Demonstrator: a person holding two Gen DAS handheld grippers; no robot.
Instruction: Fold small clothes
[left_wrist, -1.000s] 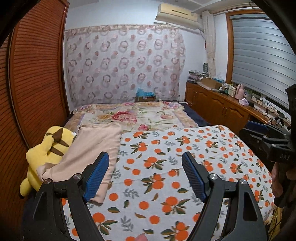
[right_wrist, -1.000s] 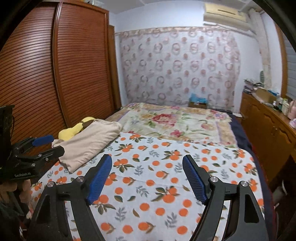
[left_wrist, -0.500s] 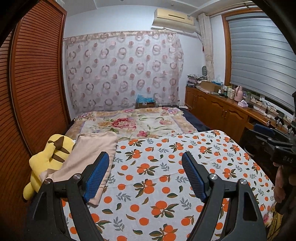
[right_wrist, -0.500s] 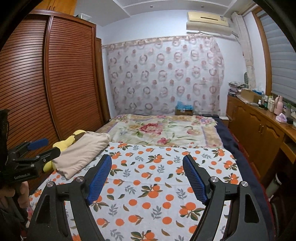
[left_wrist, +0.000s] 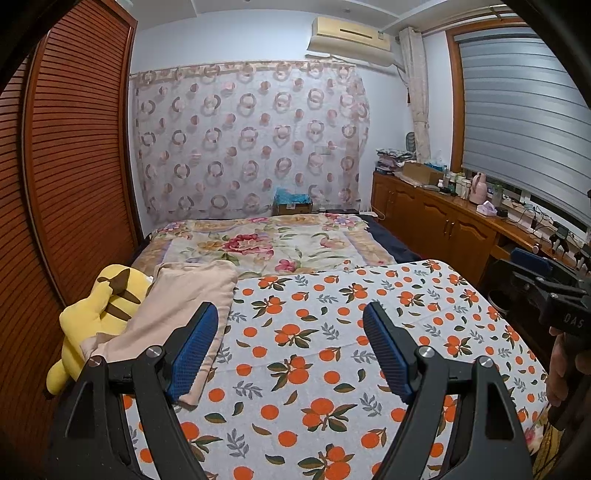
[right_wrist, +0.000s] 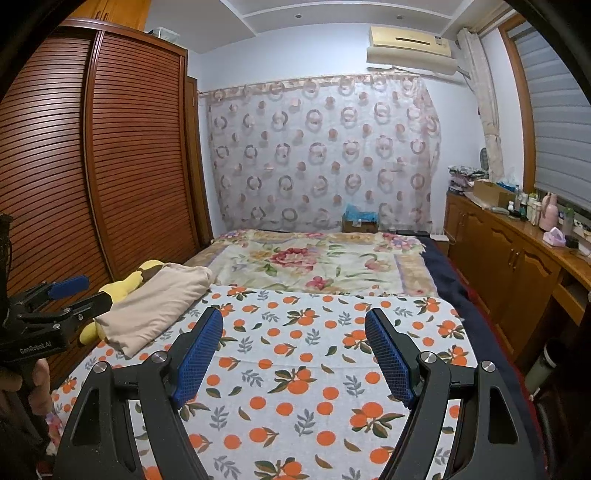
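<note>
- Both views have tilted up from the orange-print sheet (left_wrist: 332, 354); the beige garment (left_wrist: 177, 306) lies folded beside the yellow plush (left_wrist: 96, 314).
- Left gripper (left_wrist: 291, 350) and right gripper (right_wrist: 295, 354) stay wide open, empty.

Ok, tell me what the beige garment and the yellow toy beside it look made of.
Beige garment: soft matte woven or knit cloth, probably cotton; it lies in limp folds. Yellow toy: plush fabric with stuffing, judging by its fuzzy surface and rounded shape.

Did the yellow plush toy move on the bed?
No. The yellow plush toy stays tucked beside the beige folded cloth, against the wooden wardrobe.
</note>
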